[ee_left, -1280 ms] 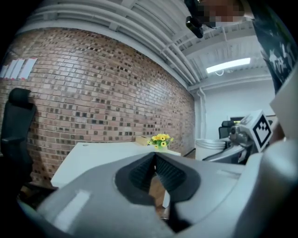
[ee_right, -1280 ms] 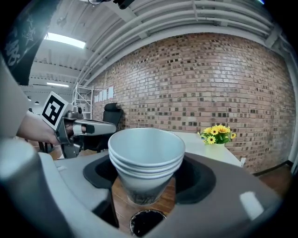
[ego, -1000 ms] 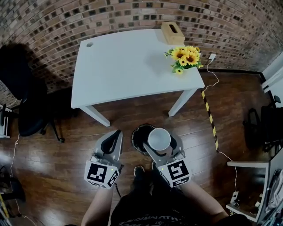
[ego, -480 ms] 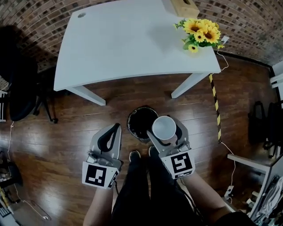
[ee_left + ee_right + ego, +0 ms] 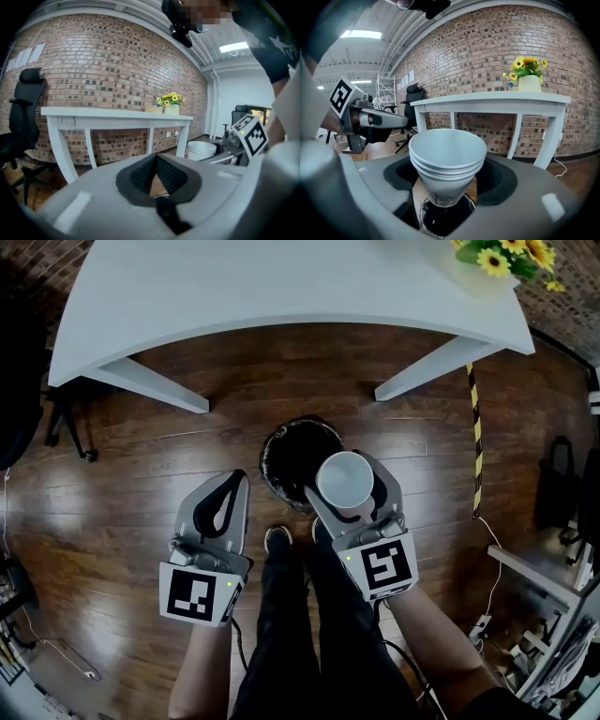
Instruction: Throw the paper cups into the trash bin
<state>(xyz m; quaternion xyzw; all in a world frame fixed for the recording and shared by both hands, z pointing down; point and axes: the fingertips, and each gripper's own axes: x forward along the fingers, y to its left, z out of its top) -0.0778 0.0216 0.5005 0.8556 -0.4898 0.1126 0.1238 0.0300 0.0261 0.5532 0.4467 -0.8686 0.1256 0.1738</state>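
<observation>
our right hand-held gripper (image 5: 349,493) clamps paper cups (image 5: 343,480) above the trash bin (image 5: 286,451), surface (image 5: 281,277) beyond; left hand-held gripper (image 5: 234,482) closed, empty; only the right gripper view shows the cups stacked

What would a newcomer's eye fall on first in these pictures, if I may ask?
The stack of white paper cups, clamped in the right gripper, sits just above the black-lined trash bin on the wooden floor. Beside it the left gripper is shut and empty, and a white table with sunflowers stands beyond the bin.

Grey shells on left tool (image 5: 234,482), right tool (image 5: 345,482); black pads (image 5: 139,174); black-white marker cubes (image 5: 199,593) (green lights); trousers (image 5: 309,634) probably black.
</observation>
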